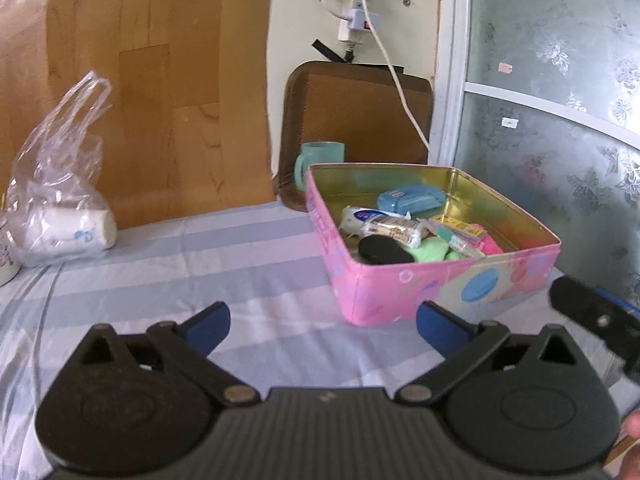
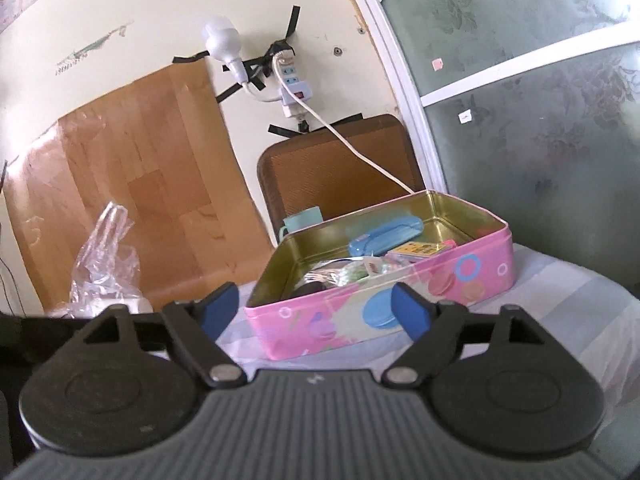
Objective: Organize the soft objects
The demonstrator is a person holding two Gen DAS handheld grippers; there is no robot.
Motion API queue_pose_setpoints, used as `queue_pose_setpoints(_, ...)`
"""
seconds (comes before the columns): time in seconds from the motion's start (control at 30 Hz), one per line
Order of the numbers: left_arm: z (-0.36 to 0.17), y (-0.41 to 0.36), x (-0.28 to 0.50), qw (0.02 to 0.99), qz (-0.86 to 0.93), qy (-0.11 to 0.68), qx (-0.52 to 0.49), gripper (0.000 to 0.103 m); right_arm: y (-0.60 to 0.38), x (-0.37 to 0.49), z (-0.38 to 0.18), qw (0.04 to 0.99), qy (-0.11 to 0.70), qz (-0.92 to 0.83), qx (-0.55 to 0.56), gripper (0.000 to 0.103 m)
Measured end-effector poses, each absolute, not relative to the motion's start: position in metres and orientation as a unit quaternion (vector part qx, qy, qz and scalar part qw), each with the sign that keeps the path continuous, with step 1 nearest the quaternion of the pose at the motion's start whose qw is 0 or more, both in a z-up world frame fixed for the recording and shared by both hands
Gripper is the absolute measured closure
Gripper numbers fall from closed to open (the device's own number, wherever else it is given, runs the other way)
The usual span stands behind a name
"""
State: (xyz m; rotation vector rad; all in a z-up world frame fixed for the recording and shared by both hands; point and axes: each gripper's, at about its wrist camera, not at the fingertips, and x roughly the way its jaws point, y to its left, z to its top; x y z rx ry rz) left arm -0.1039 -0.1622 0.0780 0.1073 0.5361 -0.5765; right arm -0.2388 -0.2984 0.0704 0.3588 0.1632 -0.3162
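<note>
My left tool (image 1: 323, 322) stands spread wide over the striped table (image 1: 160, 280), nothing between its blue fingers (image 1: 208, 326). My right tool (image 2: 316, 308) is just as wide and empty, hanging short of the pink tin (image 2: 400, 300). The soft things lie inside that tin: a green pouch (image 1: 154, 249), a wrapped packet (image 1: 394, 227) and a blue case (image 1: 412, 197).

A teal mug (image 1: 322, 158) stands before a brown tray (image 1: 356, 112) leaning on the wall; a power strip (image 2: 294, 88) hangs above; a plastic bag (image 1: 60, 184) sits apart.
</note>
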Motion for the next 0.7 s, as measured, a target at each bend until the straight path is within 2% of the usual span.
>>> queue_pose_setpoints(0.7, 0.073, -0.137, -0.134, 0.944, -0.235, 0.217, 0.076, 0.0, -0.283, -0.253, 0.071, 0.968, 0.077, -0.158, 0.179, 0.013)
